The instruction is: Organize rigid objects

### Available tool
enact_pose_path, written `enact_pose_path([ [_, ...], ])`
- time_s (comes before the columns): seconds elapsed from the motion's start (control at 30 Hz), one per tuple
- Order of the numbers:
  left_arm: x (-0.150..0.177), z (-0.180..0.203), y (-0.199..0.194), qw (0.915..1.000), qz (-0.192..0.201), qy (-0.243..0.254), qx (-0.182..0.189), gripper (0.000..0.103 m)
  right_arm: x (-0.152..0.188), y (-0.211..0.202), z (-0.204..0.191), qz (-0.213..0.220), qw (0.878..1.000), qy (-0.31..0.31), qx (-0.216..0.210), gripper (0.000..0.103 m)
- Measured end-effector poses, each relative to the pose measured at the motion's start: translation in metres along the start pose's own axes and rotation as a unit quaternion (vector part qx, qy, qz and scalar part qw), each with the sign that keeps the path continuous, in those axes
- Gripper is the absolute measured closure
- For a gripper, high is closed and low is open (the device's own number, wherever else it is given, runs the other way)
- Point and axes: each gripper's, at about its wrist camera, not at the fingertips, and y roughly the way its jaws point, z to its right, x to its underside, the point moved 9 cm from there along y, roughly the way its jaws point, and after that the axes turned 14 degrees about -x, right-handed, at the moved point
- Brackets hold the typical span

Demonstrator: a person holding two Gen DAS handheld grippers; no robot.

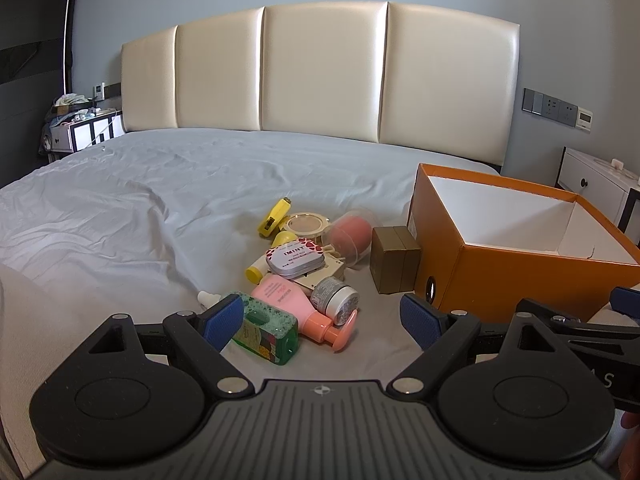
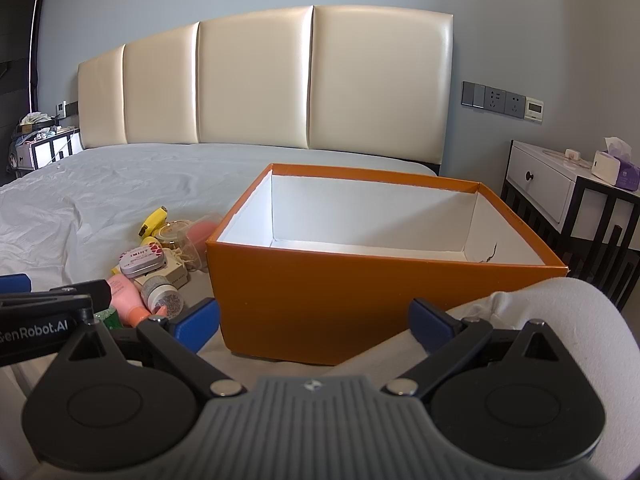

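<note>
A pile of small items lies on the bed: a green sanitizer bottle (image 1: pixel 266 330), a pink pump bottle (image 1: pixel 298 308), a glitter jar (image 1: pixel 335 299), a mint tin (image 1: pixel 294 258), a gold box (image 1: pixel 394 260), a pink sponge in a clear case (image 1: pixel 348 236), a round compact (image 1: pixel 304 224) and a yellow tool (image 1: pixel 274 216). An empty orange box (image 2: pixel 360 288) with a white inside stands to their right. My left gripper (image 1: pixel 322 324) is open just before the pile. My right gripper (image 2: pixel 316 322) is open in front of the orange box.
The bed has a wrinkled grey sheet (image 1: pixel 140 200) and a cream padded headboard (image 1: pixel 320 72). A white nightstand (image 2: pixel 560 192) with a tissue box stands to the right. A cluttered nightstand (image 1: pixel 80 124) stands at the far left. A white cloth (image 2: pixel 580 320) lies at lower right.
</note>
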Motion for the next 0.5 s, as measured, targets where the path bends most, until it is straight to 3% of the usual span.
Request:
enact_pose_path([
  [0.4,0.0012,-0.0005,0.0005,0.9998,-0.018,0.004,-0.007,0.003,0.0017,0.0036,-0.0001,-0.018,1.0,-0.011,0.006,0.003],
  [0.5,0.0018,-0.0005,-0.0001,0.9998,-0.02,-0.001,0.008,0.01,0.0013,0.0051,-0.0007,-0.021,1.0,-0.012,0.002,0.003],
])
